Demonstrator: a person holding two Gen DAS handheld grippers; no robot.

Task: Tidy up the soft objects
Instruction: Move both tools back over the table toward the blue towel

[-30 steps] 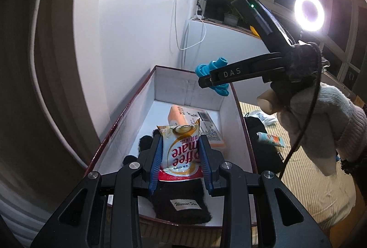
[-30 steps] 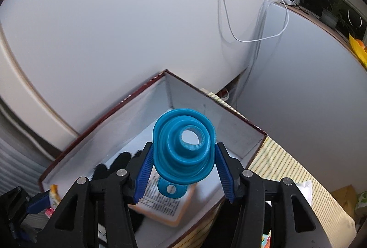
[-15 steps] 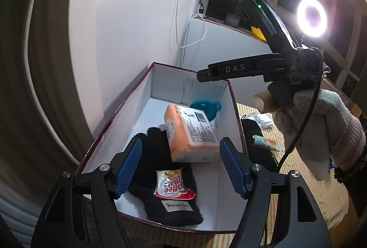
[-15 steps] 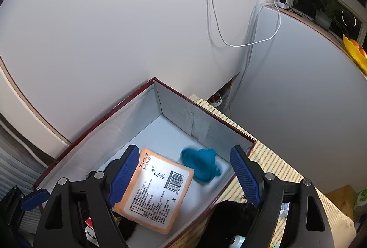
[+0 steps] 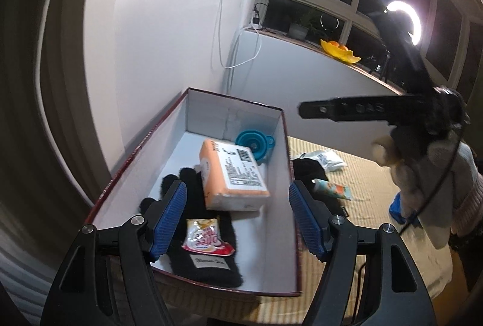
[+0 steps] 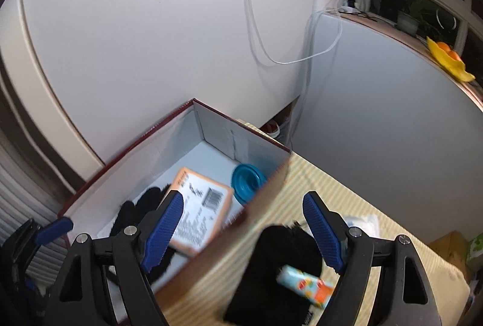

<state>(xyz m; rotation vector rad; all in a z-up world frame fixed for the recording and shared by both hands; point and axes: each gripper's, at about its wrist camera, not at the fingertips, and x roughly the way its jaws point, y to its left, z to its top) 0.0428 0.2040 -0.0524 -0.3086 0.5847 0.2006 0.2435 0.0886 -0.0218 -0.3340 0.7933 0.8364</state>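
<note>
Landmark = box (image 5: 288,163), on mat (image 5: 362,175), far end twd wall corner. Inside: funnel (image 5: 255,142) at far right corner; tissue pack (image 5: 232,175) mid-box, just nearer than funnel, partly on glove (image 5: 193,205); sachet (image 5: 205,237) on glove at near end. Right of box, outside: dark cloth (image 6: 283,259), tube (image 6: 305,285) on it.

Both tongs are black plastic frames with silver screw heads and ribbed blue pads: left tongs (image 5: 237,220), right tongs (image 6: 243,231). Seen from the left camera, the right tongs' side bar carries pale lettering, and a thin black cable (image 5: 434,190) runs past a fuzzy cream sleeve (image 5: 446,184).
</note>
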